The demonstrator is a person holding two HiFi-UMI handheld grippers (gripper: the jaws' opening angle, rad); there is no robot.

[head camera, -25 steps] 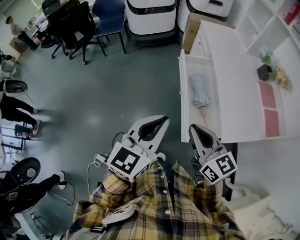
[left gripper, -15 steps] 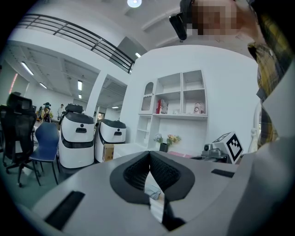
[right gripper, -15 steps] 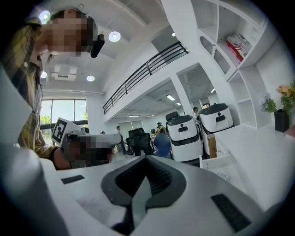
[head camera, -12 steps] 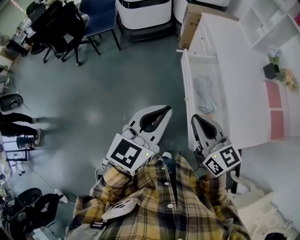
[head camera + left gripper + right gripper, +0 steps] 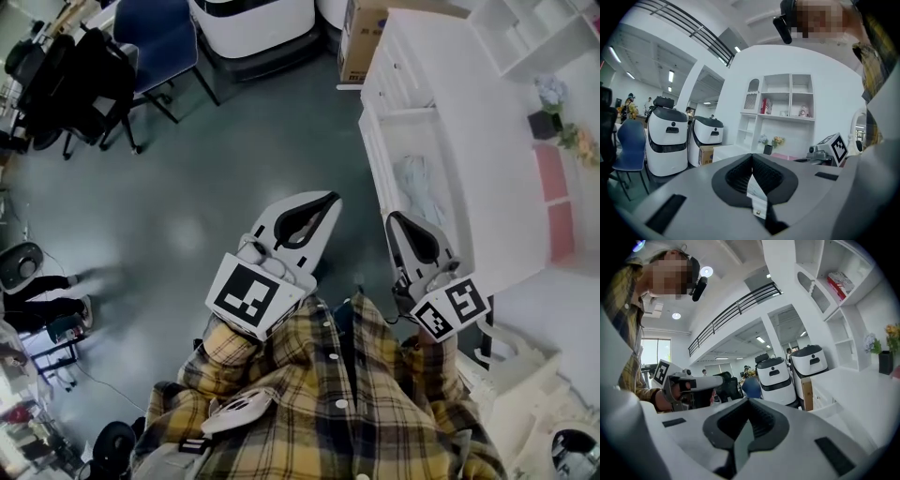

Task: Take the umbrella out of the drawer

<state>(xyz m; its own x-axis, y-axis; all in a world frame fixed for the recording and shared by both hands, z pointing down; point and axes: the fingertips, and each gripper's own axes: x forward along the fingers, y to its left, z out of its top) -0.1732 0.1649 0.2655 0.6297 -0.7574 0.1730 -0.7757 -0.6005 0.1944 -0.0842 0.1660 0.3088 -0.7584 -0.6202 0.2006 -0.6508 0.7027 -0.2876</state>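
beside the drawer [image 5: 377, 173] holding the umbrella [image 5: 419, 192], left gripper [image 5: 330, 200] and right gripper [image 5: 395, 218] are closed.

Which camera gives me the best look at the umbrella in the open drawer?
The head view: looking down, it shows the folded pale umbrella lying inside the open white drawer. Both gripper views catch only the outside of the white cabinet, not the drawer's inside, so neither shows the umbrella.

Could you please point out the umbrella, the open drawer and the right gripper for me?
umbrella [image 5: 419, 192], head view, on its folded fabric.
drawer [image 5: 403, 136], head view, on its bare floor.
right gripper [image 5: 394, 217], head view, at its closed jaw tips.
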